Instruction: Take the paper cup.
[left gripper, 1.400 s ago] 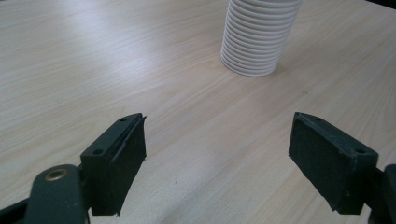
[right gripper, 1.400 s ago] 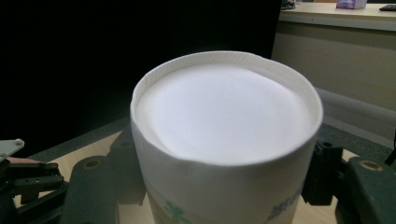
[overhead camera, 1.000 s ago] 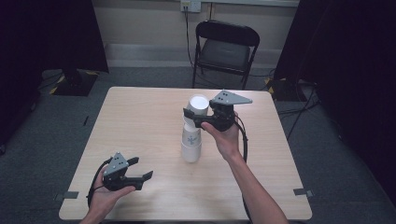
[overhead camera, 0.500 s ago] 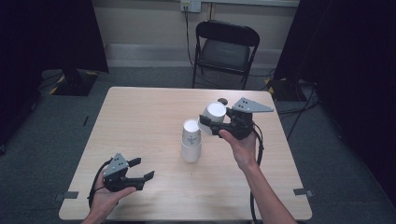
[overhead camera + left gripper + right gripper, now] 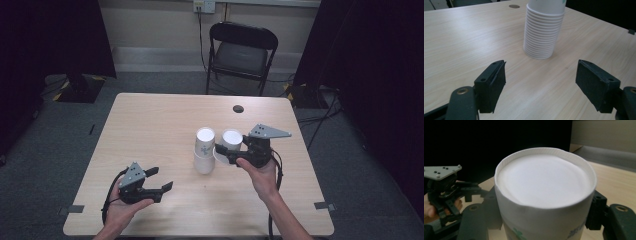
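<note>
From the high view, my right gripper (image 5: 227,148) is clamped on a single white paper cup (image 5: 232,139), held upside down just beside the stack of paper cups (image 5: 204,149) that stands inverted near the middle of the wooden table (image 5: 150,130). My left gripper (image 5: 160,180) rests low near the table's front left, jaws spread and holding nothing, well apart from the stack. A black folding chair (image 5: 242,50) stands beyond the far edge.

In my left gripper view, my two black jaws stand wide apart, and the stack (image 5: 543,32) sits on the tabletop ahead between them, its ribbed rims layered at the base.

In my right gripper view, the cup (image 5: 544,195) sits squeezed between my jaws, its white bottom facing the camera, green print on its side. My left gripper (image 5: 474,191) shows farther off at the left.
</note>
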Motion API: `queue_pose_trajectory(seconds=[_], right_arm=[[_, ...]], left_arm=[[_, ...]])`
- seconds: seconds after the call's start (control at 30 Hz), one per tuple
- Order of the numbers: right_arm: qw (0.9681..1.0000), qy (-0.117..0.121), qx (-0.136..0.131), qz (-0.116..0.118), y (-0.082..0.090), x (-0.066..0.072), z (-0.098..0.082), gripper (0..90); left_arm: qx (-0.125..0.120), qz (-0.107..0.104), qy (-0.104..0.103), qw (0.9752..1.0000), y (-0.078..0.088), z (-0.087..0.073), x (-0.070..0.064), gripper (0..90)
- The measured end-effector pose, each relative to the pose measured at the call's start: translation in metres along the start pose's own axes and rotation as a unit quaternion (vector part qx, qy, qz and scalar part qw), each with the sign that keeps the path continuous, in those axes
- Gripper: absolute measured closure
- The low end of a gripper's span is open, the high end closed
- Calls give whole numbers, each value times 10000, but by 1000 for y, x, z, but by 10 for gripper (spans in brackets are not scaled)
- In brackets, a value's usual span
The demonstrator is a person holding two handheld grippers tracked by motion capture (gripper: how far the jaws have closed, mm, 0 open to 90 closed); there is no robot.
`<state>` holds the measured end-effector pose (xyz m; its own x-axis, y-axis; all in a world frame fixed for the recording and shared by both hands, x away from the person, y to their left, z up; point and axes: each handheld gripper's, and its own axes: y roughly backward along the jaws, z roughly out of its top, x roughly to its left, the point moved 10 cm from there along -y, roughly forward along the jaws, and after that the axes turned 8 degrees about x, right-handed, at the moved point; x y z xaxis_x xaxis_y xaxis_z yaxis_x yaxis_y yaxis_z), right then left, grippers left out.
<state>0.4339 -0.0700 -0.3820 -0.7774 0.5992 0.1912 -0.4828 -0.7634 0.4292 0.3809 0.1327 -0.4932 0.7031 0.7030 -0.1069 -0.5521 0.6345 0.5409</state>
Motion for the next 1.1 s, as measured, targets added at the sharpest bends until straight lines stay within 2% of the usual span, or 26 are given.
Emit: queue_pose_trajectory(seconds=[0.1, 0.13, 0.17, 0.2, 0.3, 0.33, 0.37, 0.43, 0.5, 0.53, 0.57, 0.63, 0.7, 0.73, 0.8, 0.9, 0.97, 1.03, 1.1], right_arm=[[9999, -30, 106, 42, -3, 3, -7, 334], [9997, -58, 198, 99, -5, 6, -13, 334], [9997, -84, 212, 128, -5, 8, -15, 334], [9996, -107, 219, 148, -5, 9, -17, 334], [9995, -116, 220, 185, -5, 12, -21, 335], [9994, -161, 203, 228, -5, 14, -26, 335], [9993, -203, 198, 244, -5, 15, -29, 335], [9988, -248, 303, 294, -9, 16, -35, 335], [9986, -269, 324, 324, -12, 17, -39, 335], [9979, -288, 444, 377, -18, 20, -48, 335], [9979, -288, 444, 377, -18, 20, -48, 335], [9965, -344, 594, 485, -27, 26, -58, 335], [9960, -350, 624, 526, -30, 29, -60, 335], [9952, -319, 683, 620, -35, 36, -62, 335], [9943, -338, 681, 753, -38, 42, -61, 335], [9937, -366, 669, 824, -41, 46, -60, 334], [9920, -472, 651, 971, -44, 52, -59, 334], [9900, -550, 665, 1115, -47, 57, -60, 334], [9838, -825, 703, 1429, -49, 63, -61, 335]], left_arm=[[31, -40, -11, 10000, -4, 5, -3, 238], [55, -80, -61, 9999, -9, 10, -8, 238], [55, -80, -61, 9999, -9, 10, -8, 239], [4, -124, -154, 9998, -13, 17, -14, 240], [-18, -183, -206, 9996, -17, 22, -22, 242], [-36, -229, -281, 9993, -19, 24, -26, 242], [-42, -254, -454, 9986, -22, 25, -32, 242], [-77, -379, -465, 9982, -27, 23, -38, 242], [-100, -367, -499, 9980, -28, 21, -40, 268], [-66, -328, -664, 9972, -31, 17, -43, 286], [-66, -328, -664, 9972, -31, 17, -43, 286], [-46, -335, -840, 9959, -32, 12, -46, 286], [-7, -336, -873, 9956, -32, 11, -46, 285], [4, -319, -869, 9957, -32, 10, -45, 271], [75, -461, -821, 9955, -34, 8, -48, 277], [83, -521, -811, 9953, -34, 9, -49, 274], [14, -620, -853, 9944, -32, 11, -53, 237], [16, -551, -887, 9945, -31, 11, -54, 234], [47, -517, -945, 9942, -31, 11, -56, 241]])
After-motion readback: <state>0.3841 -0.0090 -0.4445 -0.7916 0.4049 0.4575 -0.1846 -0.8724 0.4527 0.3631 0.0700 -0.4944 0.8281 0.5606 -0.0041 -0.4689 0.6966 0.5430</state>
